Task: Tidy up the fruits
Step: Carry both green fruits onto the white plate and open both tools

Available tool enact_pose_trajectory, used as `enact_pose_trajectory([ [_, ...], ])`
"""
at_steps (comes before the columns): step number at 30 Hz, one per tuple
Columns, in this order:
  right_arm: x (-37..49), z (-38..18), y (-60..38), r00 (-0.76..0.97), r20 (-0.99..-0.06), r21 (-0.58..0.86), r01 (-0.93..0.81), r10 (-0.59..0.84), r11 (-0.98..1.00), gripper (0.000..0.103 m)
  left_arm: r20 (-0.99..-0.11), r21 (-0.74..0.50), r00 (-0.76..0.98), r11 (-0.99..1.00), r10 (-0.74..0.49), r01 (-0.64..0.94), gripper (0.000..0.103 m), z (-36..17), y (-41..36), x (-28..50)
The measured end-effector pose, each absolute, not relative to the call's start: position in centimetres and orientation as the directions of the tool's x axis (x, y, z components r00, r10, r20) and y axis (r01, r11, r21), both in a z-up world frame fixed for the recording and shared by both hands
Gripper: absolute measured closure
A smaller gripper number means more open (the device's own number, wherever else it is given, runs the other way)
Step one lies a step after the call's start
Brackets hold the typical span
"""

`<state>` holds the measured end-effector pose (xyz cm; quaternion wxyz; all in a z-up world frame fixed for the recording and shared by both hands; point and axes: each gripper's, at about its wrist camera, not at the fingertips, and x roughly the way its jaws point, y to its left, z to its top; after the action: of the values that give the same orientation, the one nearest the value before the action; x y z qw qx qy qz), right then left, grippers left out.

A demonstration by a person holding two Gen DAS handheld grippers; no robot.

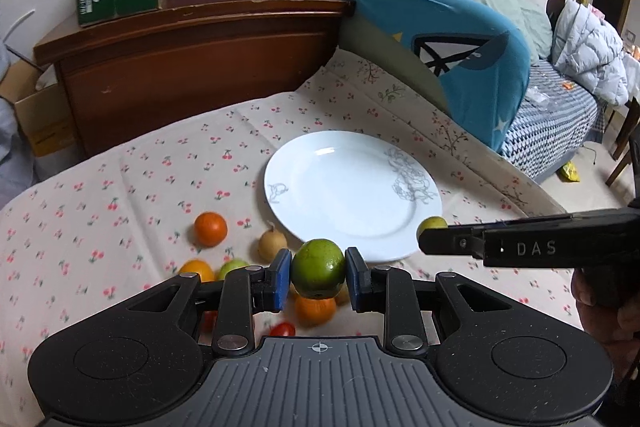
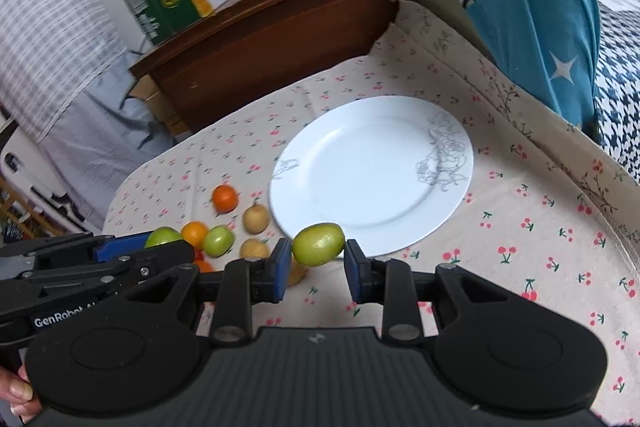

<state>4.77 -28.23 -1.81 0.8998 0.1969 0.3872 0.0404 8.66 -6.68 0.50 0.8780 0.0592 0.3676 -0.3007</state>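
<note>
Cloth (image 1: 120, 187): spread flat, cherry-printed, soft underfoot for round fruit; ended at a raised fold on the far right, with a wooden cabinet (image 1: 192, 67) behind.
Plate (image 1: 320, 163): white, bare, resting mid-cloth; hard and chippable at the rim, so judged best approached from above, not across the edge.
Open room: wide over the plate's centre; tight at its near rim, where both tools converged.
Left gripper (image 1: 318, 273): closed narrow on a green fruit (image 1: 318, 267), held at its widest girth, lifted above the loose pile.
Right gripper (image 2: 318, 263): closed narrow on a yellow-green fruit (image 2: 318, 243), carried at the plate's near rim; grip looked slightly off-centre.
Loose fruit: orange (image 1: 211, 229), tan round fruit (image 1: 272, 245), second orange (image 1: 196, 271), small green one (image 1: 233, 267), red tomato (image 1: 283, 329), clustered near the plate's left edge, some touching.
Handling: judged light, firm, smooth-skinned and prone to roll; best pinched across the middle and set down low.
</note>
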Motion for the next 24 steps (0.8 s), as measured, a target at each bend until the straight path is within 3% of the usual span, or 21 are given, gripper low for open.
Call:
enact_pose_trajectory([
  [24,8.9,-4.7,-30.2,0.671,-0.736,0.372,0.294,0.087,0.881,0.072,-0.721,-0.134,0.501,0.806,-0.479,0.577,0.076,-3.2,-12.1,15.6],
])
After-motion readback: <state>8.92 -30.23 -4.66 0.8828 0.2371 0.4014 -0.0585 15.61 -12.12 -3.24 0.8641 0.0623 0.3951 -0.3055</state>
